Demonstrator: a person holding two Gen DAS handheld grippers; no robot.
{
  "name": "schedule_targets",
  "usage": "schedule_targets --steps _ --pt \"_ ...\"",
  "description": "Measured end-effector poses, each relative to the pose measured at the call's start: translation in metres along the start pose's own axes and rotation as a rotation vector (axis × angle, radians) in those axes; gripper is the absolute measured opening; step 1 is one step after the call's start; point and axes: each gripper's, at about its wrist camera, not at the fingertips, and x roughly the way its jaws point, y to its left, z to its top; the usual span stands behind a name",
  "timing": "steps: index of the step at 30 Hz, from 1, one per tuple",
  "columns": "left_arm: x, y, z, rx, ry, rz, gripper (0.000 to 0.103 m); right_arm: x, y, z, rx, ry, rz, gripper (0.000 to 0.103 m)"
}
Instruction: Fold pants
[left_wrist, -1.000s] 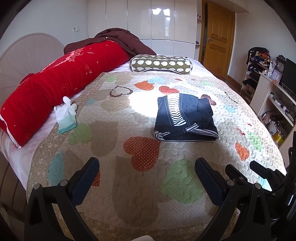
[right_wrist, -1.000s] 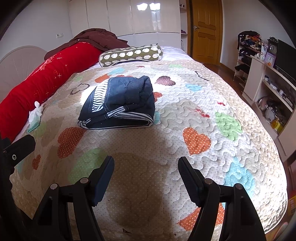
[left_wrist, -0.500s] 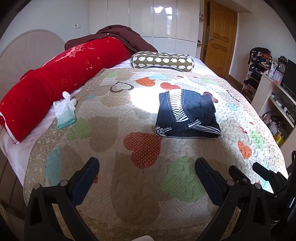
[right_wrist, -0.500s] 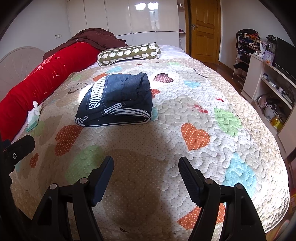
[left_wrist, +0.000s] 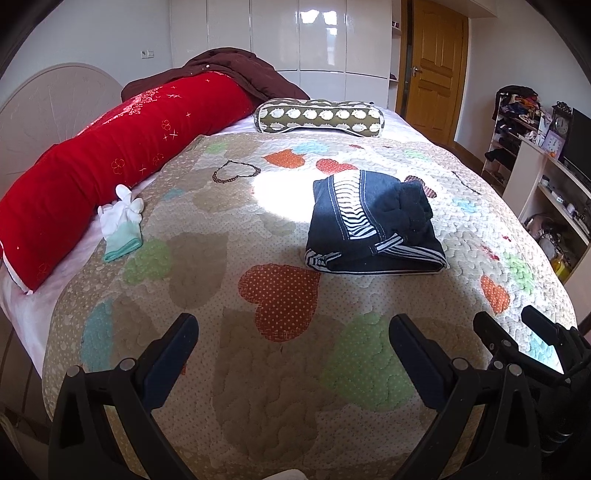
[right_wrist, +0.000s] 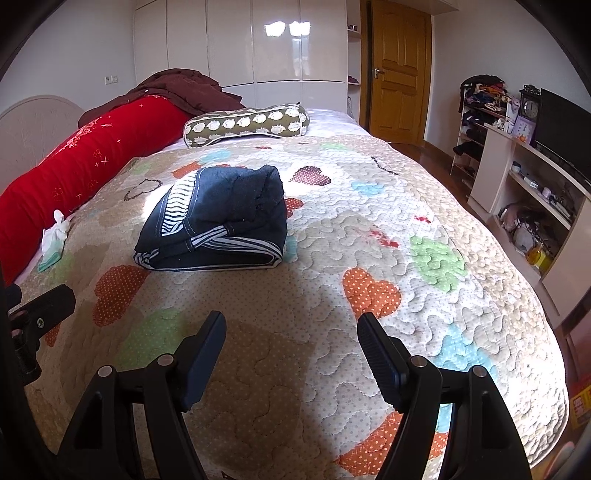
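Note:
The dark blue pants (left_wrist: 373, 225) with a striped white lining lie folded into a compact bundle in the middle of the quilted heart-pattern bed cover (left_wrist: 258, 369); they also show in the right wrist view (right_wrist: 218, 221). My left gripper (left_wrist: 293, 328) is open and empty, held above the near part of the bed, well short of the pants. My right gripper (right_wrist: 291, 326) is open and empty too, near the bed's front edge, to the right of the left one.
A long red bolster (left_wrist: 110, 166) lies along the left side with a brown garment (left_wrist: 229, 66) on its far end. A patterned roll pillow (left_wrist: 319, 116) is at the far end. A white and mint glove (left_wrist: 122, 221) lies by the bolster. Shelves (right_wrist: 535, 192) stand at right.
Both grippers have drawn back slightly from the pants and stay open. The folded pants have not moved.

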Motion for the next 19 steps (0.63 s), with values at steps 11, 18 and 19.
schedule_targets --steps 11,18,19 --pt "0.021 0.002 0.026 0.031 0.006 0.012 0.103 0.019 -0.005 0.012 -0.009 0.035 -0.006 0.078" --pt "0.028 -0.003 0.031 0.039 0.022 -0.020 0.103 0.025 0.000 0.022 -0.016 0.030 -0.006 0.078" --pt "0.029 -0.003 0.031 0.043 0.026 -0.018 0.103 0.026 0.001 0.023 -0.016 0.033 -0.001 0.078"
